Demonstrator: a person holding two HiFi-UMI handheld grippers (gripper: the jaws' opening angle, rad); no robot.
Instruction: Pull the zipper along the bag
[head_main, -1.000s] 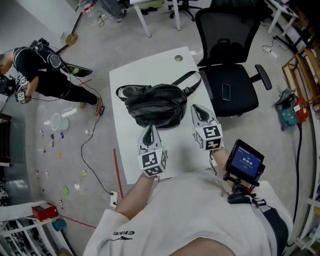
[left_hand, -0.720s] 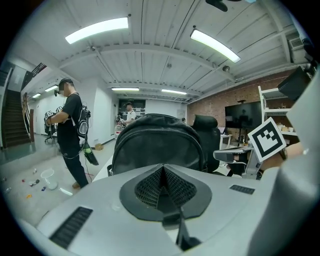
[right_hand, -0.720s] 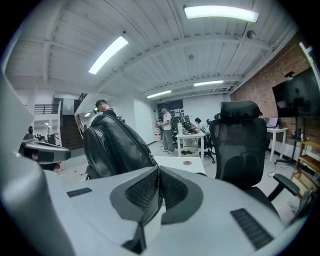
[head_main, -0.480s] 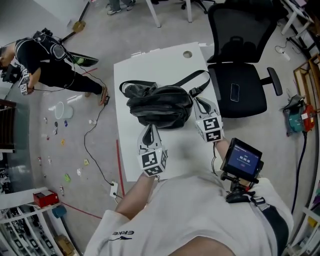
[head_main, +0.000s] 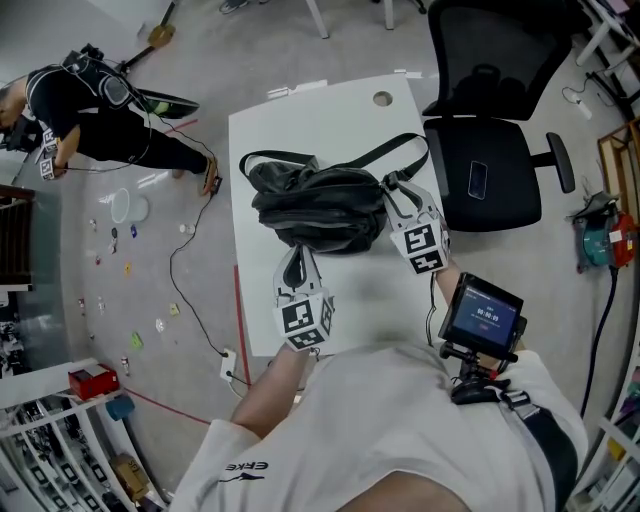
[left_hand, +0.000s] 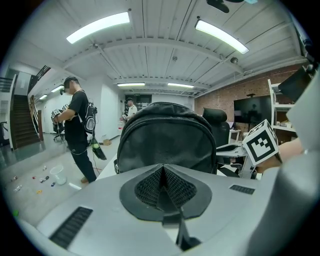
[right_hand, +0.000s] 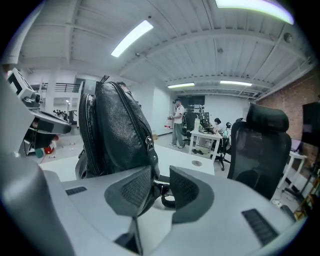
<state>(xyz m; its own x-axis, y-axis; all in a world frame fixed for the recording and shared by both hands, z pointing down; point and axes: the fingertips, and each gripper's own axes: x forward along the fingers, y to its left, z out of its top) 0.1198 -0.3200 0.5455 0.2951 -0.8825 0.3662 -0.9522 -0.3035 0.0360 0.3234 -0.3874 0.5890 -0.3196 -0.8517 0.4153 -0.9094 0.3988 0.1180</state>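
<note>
Reaching forward over the last second, the right gripper now sits against the right end of the black bag, which lies across the middle of the white table. Its jaws stand apart. The right gripper view shows the zipper pull hanging just above and left of the gap, while a dark strap ring lies low between the jaws. The left gripper has barely shifted. It waits just short of the bag's near side with its jaws pressed together on nothing, and the bag fills its view ahead. The zipper pull is not yet gripped.

The risk lies in the aim. Closing from this position could catch the strap ring or a fold of the bag instead of the pull. With the left gripper not pinning the bag, a tug along the zipper could drag the whole bag across the table rather than run the slider.
</note>
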